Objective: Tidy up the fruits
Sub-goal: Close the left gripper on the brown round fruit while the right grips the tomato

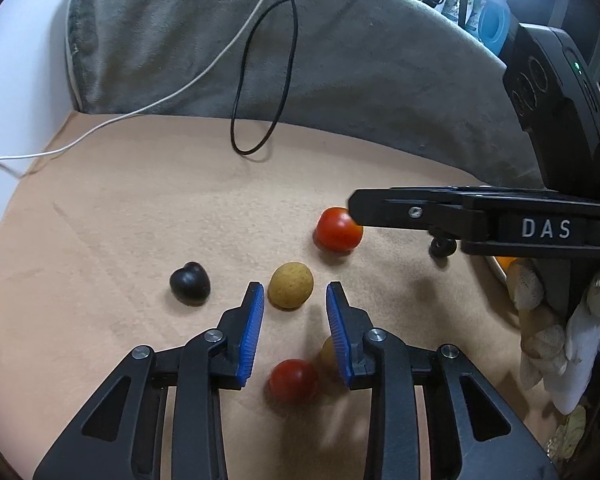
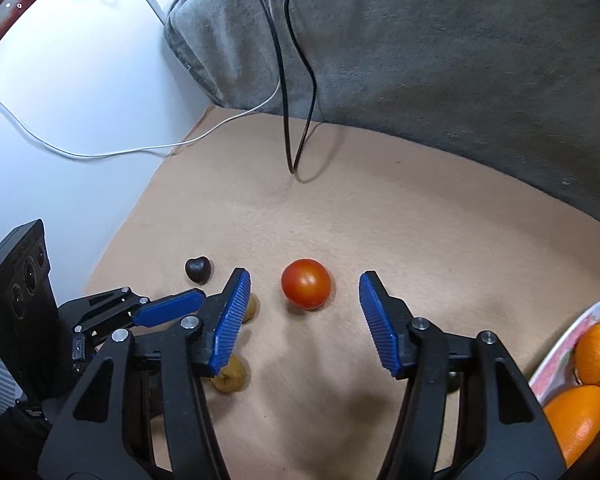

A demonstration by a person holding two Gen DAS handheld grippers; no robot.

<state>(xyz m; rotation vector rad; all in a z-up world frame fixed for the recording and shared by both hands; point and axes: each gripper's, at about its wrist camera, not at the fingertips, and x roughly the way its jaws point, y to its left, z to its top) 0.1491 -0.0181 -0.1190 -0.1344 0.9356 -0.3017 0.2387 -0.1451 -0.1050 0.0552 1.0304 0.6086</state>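
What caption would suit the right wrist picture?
Open right gripper lined up on a red tomato on tan cloth, oranges plated nearby.

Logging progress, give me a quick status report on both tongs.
Left tongs open by yellow fruit. Right tongs open around tomato, not touching. Nothing blocking.

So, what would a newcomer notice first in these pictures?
Probably the red tomato on the tan cloth, lying just ahead of the open right gripper. Next, the oranges on a plate at the right edge, and the dark heart-shaped fruit left of the open left gripper.
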